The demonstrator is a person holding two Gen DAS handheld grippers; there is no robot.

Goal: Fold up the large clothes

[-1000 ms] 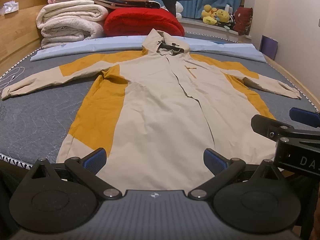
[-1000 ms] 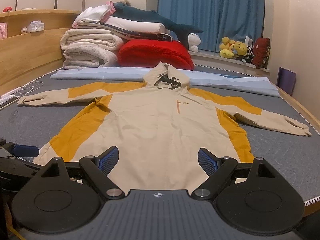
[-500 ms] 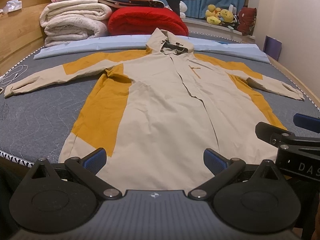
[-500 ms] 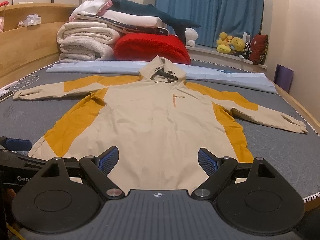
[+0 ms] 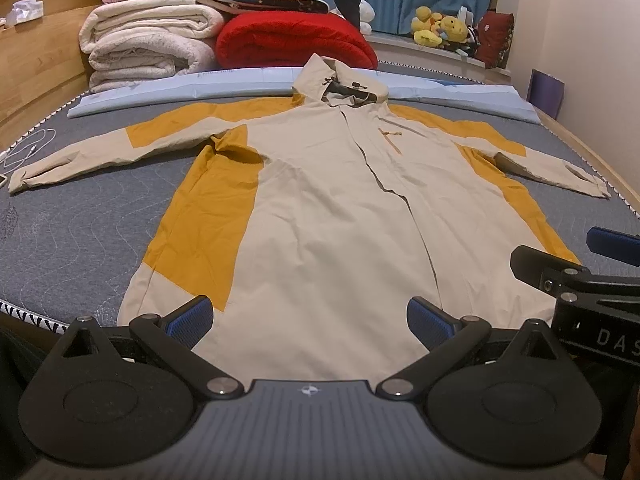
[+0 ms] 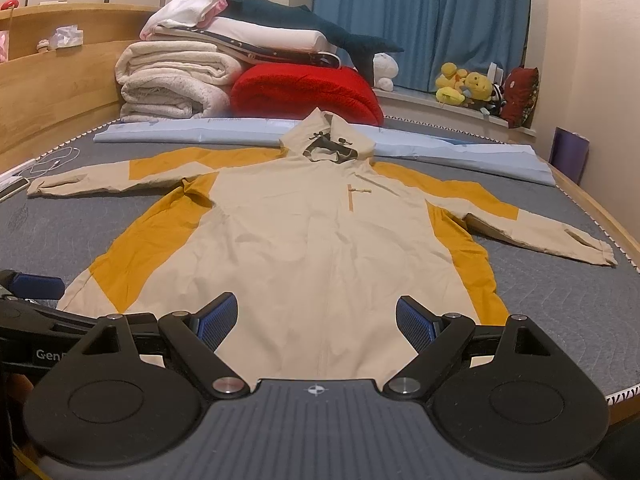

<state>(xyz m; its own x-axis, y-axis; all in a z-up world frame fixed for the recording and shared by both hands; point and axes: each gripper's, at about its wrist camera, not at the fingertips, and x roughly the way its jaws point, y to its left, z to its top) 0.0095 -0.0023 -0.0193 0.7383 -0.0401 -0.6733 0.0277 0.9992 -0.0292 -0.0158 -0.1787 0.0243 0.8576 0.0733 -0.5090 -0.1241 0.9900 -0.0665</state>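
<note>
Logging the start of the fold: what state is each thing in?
Jacket: spread flat, front up, closed, sleeves out, unfolded.
Hood: lying flat at the top.
Left hand-held gripper: open, empty, at the hem.
Right hand-held gripper: open, empty, at the hem.
Blankets: folded, stacked.

Jacket [image 5: 332, 216]: matt woven cloth, lightly creased; mattress [image 5: 80, 240]: quilted grey fabric; headboard [image 5: 36, 60]: smooth wood; far blankets [image 5: 148, 48]: fleecy.

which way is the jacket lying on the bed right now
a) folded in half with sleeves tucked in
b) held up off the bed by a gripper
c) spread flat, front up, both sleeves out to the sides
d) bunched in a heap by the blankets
c: the jacket lies flat on the bed, zipper side up, sleeves stretched out, and both the left gripper and right gripper are open and hold nothing.
</note>
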